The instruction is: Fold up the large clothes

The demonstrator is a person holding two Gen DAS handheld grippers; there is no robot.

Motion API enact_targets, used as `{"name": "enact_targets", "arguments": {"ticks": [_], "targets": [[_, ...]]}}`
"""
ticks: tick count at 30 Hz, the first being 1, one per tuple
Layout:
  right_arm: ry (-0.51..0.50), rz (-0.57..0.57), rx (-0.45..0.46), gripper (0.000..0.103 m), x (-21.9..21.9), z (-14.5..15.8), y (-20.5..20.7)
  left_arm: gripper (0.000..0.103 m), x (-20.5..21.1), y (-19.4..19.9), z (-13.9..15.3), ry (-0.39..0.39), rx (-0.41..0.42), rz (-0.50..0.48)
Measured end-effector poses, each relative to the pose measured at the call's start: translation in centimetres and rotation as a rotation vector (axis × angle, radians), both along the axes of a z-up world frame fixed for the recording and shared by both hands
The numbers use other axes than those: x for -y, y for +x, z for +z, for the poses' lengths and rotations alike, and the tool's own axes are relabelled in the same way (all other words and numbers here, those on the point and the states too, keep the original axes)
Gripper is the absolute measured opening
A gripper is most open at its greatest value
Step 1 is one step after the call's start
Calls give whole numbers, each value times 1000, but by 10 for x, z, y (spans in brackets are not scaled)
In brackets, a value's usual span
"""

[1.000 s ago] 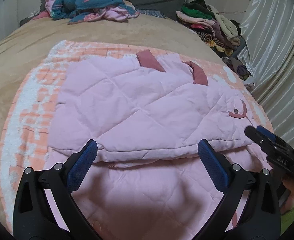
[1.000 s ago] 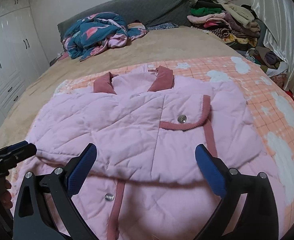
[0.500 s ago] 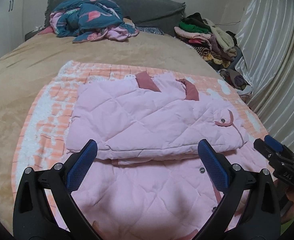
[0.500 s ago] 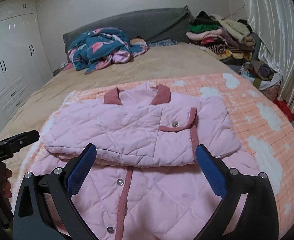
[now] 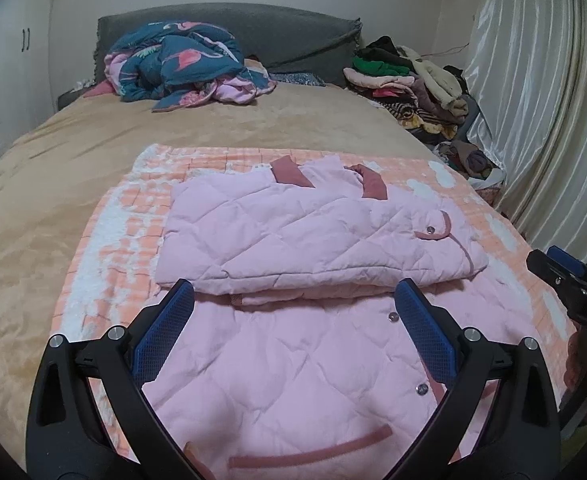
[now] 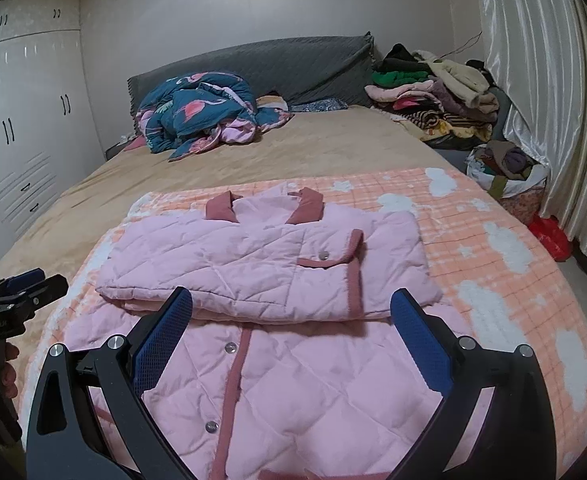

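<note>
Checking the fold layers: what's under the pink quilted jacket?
The pink quilted jacket lies on an orange-and-white checked blanket, itself on the tan bedspread. Its folded upper part hides any sleeves and the blanket beneath.

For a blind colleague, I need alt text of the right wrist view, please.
A pink quilted jacket with dusty-rose trim lies on an orange-and-white checked blanket on a tan bed, sleeves folded across the chest. The open right gripper hovers above its lower half; the left gripper shows at the left edge.
</note>
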State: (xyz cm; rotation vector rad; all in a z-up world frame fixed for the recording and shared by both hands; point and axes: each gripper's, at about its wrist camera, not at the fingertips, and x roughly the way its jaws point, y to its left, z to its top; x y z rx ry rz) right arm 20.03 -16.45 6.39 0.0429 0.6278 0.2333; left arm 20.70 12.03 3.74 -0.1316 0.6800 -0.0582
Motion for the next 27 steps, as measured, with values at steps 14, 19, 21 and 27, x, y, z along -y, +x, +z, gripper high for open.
{"name": "enact_targets", "arguments": {"ticks": [14,19,21,27], "targets": [[5,-11,22,99,22,13,-34,94,11,-36,5,-15,22,5],[3,-10,18,99,30,14,-44,94,13,-46,6,-20,21,3],[2,-12,16,99,34,14,-48,94,13,-53,6,-23,19,5],[3,-16,-7,99,46,9,-61,94,14,-70,6,-22,9,8]]}}
